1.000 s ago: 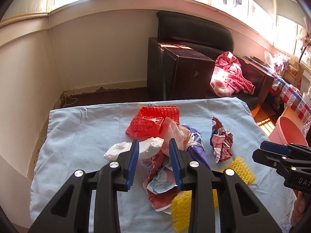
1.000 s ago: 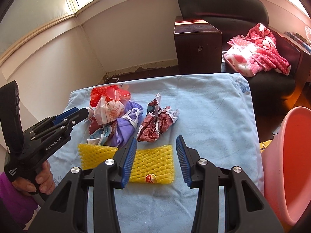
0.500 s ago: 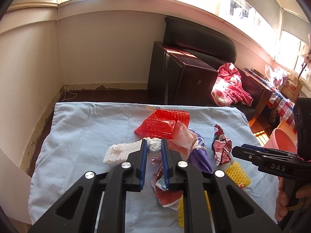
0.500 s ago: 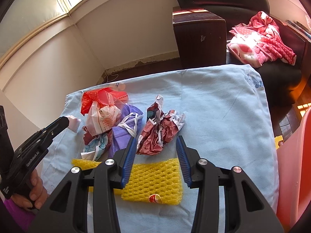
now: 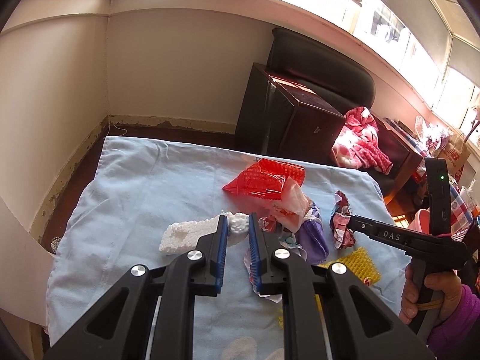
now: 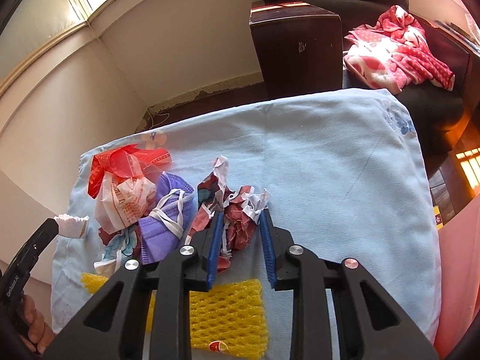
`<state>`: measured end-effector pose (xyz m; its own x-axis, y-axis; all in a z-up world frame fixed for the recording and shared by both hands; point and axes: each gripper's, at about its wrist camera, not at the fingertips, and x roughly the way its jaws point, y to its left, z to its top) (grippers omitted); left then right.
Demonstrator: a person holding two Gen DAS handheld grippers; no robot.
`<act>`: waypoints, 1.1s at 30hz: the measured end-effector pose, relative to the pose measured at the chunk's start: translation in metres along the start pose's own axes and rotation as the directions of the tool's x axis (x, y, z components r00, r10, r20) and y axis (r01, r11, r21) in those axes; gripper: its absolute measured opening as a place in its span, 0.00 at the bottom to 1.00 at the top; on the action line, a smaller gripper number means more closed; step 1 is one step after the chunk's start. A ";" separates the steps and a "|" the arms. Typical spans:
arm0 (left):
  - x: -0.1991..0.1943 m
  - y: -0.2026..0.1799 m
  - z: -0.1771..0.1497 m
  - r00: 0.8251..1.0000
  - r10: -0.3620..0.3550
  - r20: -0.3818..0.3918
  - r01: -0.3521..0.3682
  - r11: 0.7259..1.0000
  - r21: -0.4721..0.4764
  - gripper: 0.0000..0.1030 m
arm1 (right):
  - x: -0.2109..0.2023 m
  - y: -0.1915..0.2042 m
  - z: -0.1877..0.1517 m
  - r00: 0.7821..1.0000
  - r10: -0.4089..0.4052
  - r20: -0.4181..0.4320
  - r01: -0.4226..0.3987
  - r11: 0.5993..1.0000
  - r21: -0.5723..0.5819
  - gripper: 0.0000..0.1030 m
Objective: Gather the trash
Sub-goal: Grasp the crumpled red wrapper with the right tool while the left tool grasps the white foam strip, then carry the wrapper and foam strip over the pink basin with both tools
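Both of my hand-held grippers had moved in on the trash pile since the earlier frames, and both sets of jaws had just been closing. My left hand-held gripper (image 5: 235, 229) was narrowed onto the right end of the white foam piece (image 5: 192, 234); foam sat between the blue pads and looked pinched, jaws only a slim gap apart. Foam's long axis ran left to right across the worktop, free end pointing at the left edge. My right hand-held gripper (image 6: 241, 225) had closed around the crumpled red-and-white wrapper (image 6: 237, 210); pads pressed on both sides of the lower wad, with the wrapper's long axis running away from me, torn white tip pointing at the far edge.

Worktop cloth (image 6: 345, 156) was pale blue. Trash was bunched at the left half in the right wrist view: red plastic bag (image 6: 120, 159) at the far left, a white printed bag (image 6: 126, 201) against it, purple face mask (image 6: 168, 210) just beside the wrapper, yellow foam net (image 6: 225, 315) lying flat under my right jaws, near the front edge. Right half of the cloth was open room, all the way to the far and right edges. Left of the foam was open cloth too.

Pink tub (image 5: 423, 222) showed past the right edge of the worktop, low down; contents could not be seen. Dark cabinet (image 6: 297, 39) and sofa with a pink blanket (image 6: 399, 48) stood beyond the far edge.
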<state>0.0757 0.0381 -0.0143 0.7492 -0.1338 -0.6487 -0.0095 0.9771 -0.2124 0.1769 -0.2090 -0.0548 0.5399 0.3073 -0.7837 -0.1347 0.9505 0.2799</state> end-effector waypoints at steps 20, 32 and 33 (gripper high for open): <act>-0.025 -0.027 -0.002 1.000 -0.028 0.007 0.028 1.000 0.013 0.13 | -0.063 0.004 -0.019 0.985 -0.106 0.134 0.117 0.990 -0.075 0.16; -0.029 -0.075 -0.002 0.995 -0.102 0.009 0.101 0.994 0.049 0.13 | -0.113 -0.018 -0.035 0.966 -0.132 0.224 0.144 0.989 -0.041 0.16; -0.029 -0.080 -0.001 0.994 -0.108 0.011 0.107 0.993 0.051 0.13 | -0.118 -0.020 -0.036 0.963 -0.134 0.234 0.146 0.988 -0.038 0.16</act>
<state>0.0539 -0.0364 0.0203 0.7533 -0.2362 -0.6138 0.1047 0.9644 -0.2427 0.0857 -0.2622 0.0119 0.7325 0.1583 -0.6621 -0.0858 0.9863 0.1408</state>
